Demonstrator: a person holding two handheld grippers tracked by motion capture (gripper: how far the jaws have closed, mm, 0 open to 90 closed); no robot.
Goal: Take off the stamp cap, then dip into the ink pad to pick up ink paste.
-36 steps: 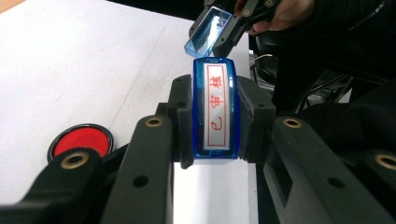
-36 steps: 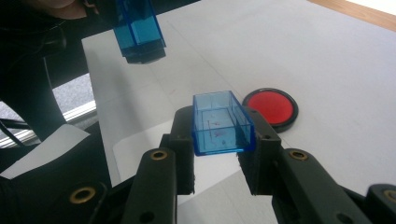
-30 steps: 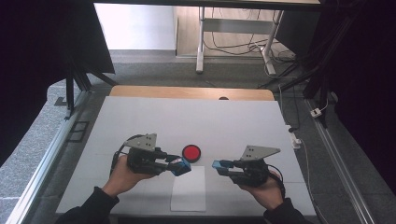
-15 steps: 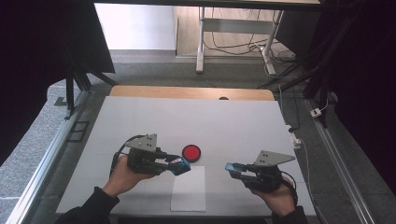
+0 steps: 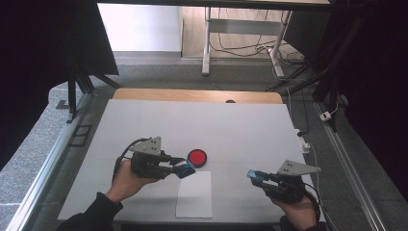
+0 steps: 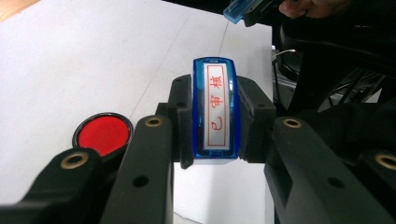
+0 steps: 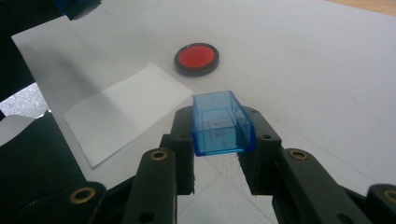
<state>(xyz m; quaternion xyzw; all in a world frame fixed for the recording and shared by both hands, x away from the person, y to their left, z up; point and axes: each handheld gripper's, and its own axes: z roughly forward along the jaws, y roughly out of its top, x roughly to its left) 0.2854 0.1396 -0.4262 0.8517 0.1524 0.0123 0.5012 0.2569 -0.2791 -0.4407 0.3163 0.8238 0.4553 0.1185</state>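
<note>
Stamp point(image 6: 215, 109) sits clamped in the left tongs point(image 5: 183, 169), just near-left of the red ink pad point(image 5: 197, 157). We see the right tongs point(image 5: 255, 176) closed on its blue cap point(image 7: 221, 123), well right of the paper sheet point(image 5: 194, 194) on the surface point(image 5: 240, 125).

Probably a lab: black curtains point(image 5: 43, 57) (both sides), aluminium rails point(image 5: 45, 163), cables point(image 5: 250, 45) on the floor.

High view looks down; both gripper views, close, share the red pad point(image 7: 196, 59).
</note>
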